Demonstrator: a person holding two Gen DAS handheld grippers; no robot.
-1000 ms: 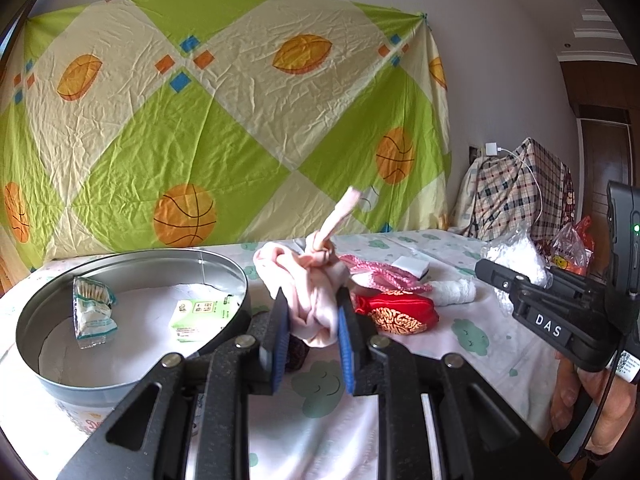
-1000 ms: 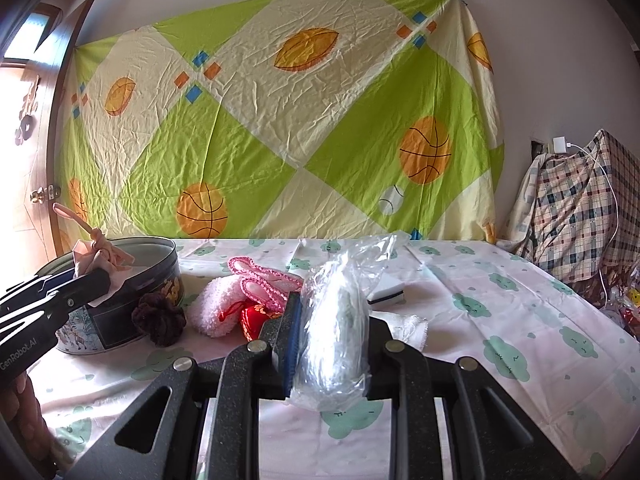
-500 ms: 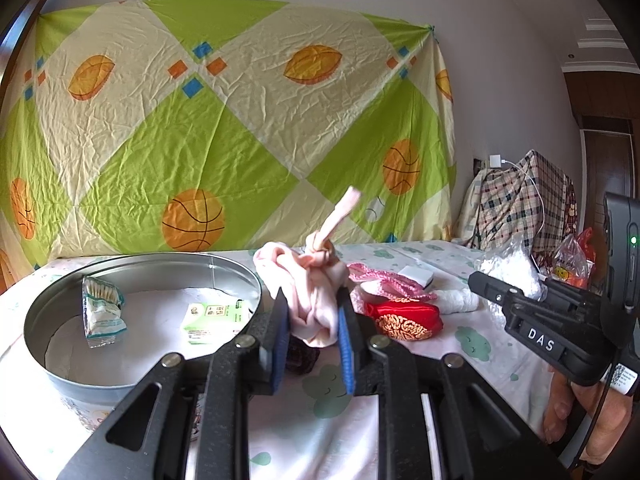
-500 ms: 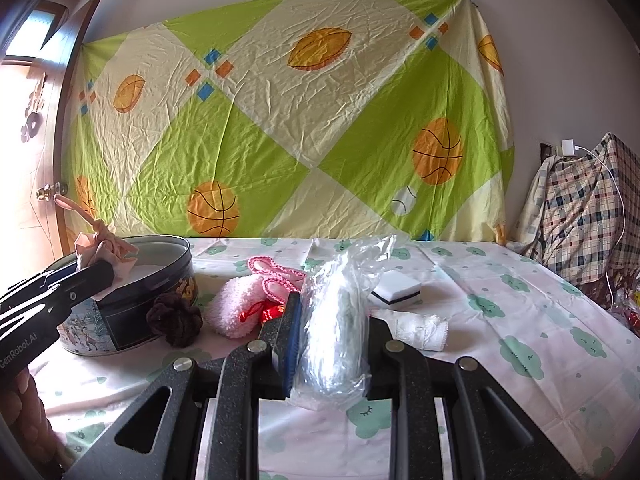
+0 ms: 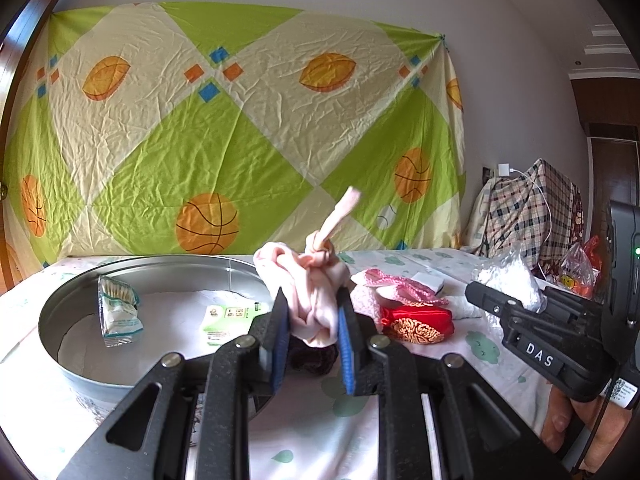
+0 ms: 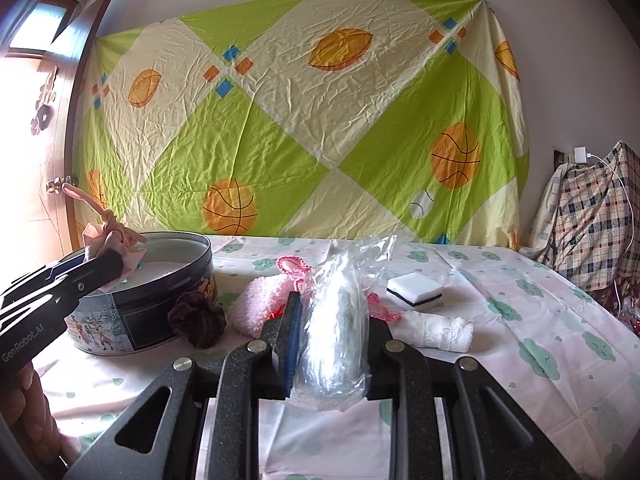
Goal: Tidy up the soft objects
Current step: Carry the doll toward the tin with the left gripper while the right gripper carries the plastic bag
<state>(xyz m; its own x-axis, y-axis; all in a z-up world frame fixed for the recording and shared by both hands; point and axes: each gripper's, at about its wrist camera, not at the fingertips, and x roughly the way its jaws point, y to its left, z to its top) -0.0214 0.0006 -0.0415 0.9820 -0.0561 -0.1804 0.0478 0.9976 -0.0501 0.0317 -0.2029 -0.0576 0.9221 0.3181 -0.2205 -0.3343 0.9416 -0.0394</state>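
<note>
My left gripper [image 5: 312, 320] is shut on a knotted pale pink cloth [image 5: 310, 292] and holds it in the air just right of the round metal tin [image 5: 64, 304]; from the right wrist view the cloth [image 6: 110, 240] hangs over the tin's near rim [image 6: 160, 308]. My right gripper [image 6: 330, 332] is shut on a clear plastic bag of white stuff [image 6: 336, 320], held above the table; it shows at the right in the left wrist view [image 5: 510, 276].
The tin holds two small packets [image 5: 116, 312] [image 5: 224, 318]. On the table lie a dark brown scrunchie [image 6: 198, 318], a fluffy pink item [image 6: 260, 304], a red embroidered pouch [image 5: 416, 320], a white sponge [image 6: 416, 292] and a rolled white cloth [image 6: 436, 332]. A plaid bundle [image 6: 592, 216] sits at the right.
Both grippers have risen slightly with their loads, and the table looks lower in both views. The grips have not changed.
</note>
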